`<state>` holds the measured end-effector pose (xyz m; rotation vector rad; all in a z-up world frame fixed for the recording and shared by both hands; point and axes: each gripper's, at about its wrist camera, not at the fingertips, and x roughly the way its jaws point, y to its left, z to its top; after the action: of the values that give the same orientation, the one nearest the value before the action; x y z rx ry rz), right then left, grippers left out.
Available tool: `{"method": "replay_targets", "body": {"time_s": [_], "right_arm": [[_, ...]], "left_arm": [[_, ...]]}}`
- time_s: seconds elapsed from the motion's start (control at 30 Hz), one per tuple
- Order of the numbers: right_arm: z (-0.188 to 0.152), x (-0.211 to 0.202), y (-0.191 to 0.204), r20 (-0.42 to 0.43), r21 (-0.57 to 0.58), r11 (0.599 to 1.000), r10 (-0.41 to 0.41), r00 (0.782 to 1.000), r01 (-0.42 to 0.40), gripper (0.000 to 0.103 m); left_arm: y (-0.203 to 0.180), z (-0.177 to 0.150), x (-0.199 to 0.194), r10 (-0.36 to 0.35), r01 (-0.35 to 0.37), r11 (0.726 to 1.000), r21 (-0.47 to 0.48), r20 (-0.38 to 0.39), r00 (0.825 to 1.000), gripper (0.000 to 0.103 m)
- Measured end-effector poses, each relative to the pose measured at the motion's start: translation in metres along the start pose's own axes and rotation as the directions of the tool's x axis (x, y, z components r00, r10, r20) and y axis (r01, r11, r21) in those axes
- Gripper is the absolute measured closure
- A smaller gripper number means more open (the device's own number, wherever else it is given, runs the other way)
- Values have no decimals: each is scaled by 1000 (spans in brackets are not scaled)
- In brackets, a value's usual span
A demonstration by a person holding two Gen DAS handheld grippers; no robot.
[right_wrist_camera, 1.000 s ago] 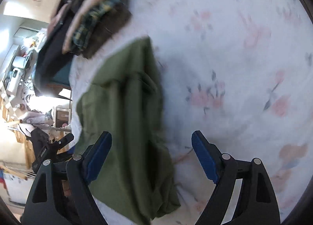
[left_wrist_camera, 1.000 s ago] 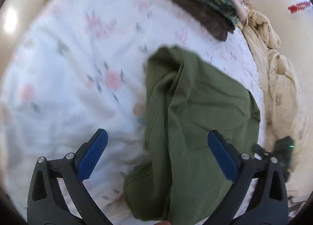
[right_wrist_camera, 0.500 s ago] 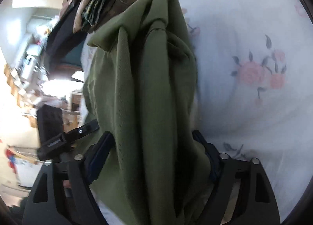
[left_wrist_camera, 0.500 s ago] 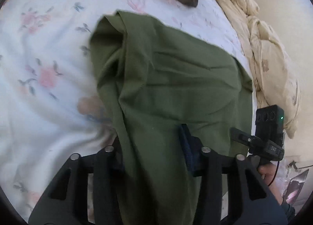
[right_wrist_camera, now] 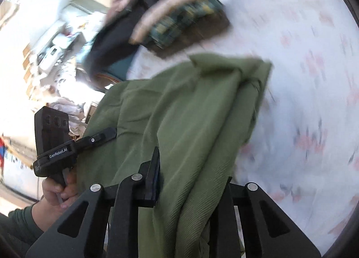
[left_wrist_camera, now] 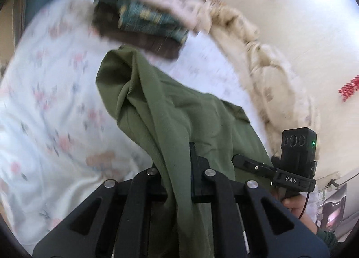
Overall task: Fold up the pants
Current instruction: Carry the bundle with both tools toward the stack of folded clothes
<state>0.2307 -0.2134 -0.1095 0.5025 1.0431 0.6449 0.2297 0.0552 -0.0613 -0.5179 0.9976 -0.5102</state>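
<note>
Left gripper (left_wrist_camera: pixel 177 168): jaws closing, pinched on a bunched edge of the olive-green pants (left_wrist_camera: pixel 170 110) — cloth runs straight between the fingers and hangs below them. Right gripper (right_wrist_camera: pixel 193 175): jaws closing, thick fold of the same pants (right_wrist_camera: pixel 190 110) clamped between them.

Pants span between the two grippers, lifted over the floral bedsheet (left_wrist_camera: pixel 51 101); far end trails toward 12 o'clock in both wrist views.

Stack of folded clothes (left_wrist_camera: pixel 143 22) at 12 o'clock in the left view, blurred; in the right view the stack (right_wrist_camera: pixel 179 24) sits at 11 o'clock. Beige quilt (left_wrist_camera: pixel 264 65) at 2 o'clock along the bed edge.
</note>
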Motion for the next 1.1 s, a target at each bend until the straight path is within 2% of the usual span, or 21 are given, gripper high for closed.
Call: {"method": "replay_targets", "body": {"time_s": [0.13,0.23,0.33,0.37,0.4,0.47,0.57,0.63,0.7,0.8,0.83,0.87,0.9,0.93,0.97,1.0,1.03,1.1], "right_arm": [[37,-19,31,65,-76,997,19,998,-14,82],[78,-23,57,101,-148,989,17,995,-2,82],[132,-16,81,128,-201,980,16,992,10,82],[150,-14,87,141,-217,976,15,990,16,82],[176,-9,94,157,-228,973,13,988,24,82],[219,5,98,165,-230,973,5,986,33,82],[278,39,88,154,-212,976,-13,988,46,82],[314,71,71,145,-178,983,-25,989,51,82],[342,105,54,134,-136,989,-43,990,61,82],[363,146,25,84,-87,991,-97,992,104,80],[366,157,14,69,-75,990,-116,991,122,79],[368,164,5,54,-58,990,-126,991,129,72],[371,170,-8,37,-36,992,-119,992,120,60],[370,169,-20,42,-10,992,-125,991,125,52],[368,167,-27,51,5,990,-144,988,144,33],[367,162,-35,63,4,985,-170,983,170,26],[365,156,-37,71,-9,984,-179,981,180,26],[363,135,-38,125,-38,971,-231,965,237,26]], "left_arm": [[-13,39,-18,-17,17,1000,7,70,997,95],[-22,82,-30,0,-9,997,75,121,993,95],[-21,141,-38,10,-30,992,120,169,986,95],[-19,170,-38,11,-37,990,135,186,983,95],[-16,192,-36,18,-48,987,151,198,980,95],[-3,238,-26,32,-63,987,149,196,980,95],[26,310,-1,93,-125,979,164,187,978,95],[43,346,17,130,-165,971,170,201,971,94],[61,369,44,162,-189,970,155,173,972,94],[93,379,86,225,-234,966,110,86,970,92],[106,379,100,230,-236,967,92,67,971,87],[113,377,109,254,-259,961,96,68,965,79],[118,371,112,270,-278,955,100,82,959,74],[121,371,113,293,-302,948,101,95,951,55],[123,370,110,321,-333,938,99,115,940,36],[125,368,103,343,-358,929,97,143,928,28],[127,367,95,358,-377,921,96,169,918,18],[131,370,64,377,-406,911,71,255,890,18]]}}
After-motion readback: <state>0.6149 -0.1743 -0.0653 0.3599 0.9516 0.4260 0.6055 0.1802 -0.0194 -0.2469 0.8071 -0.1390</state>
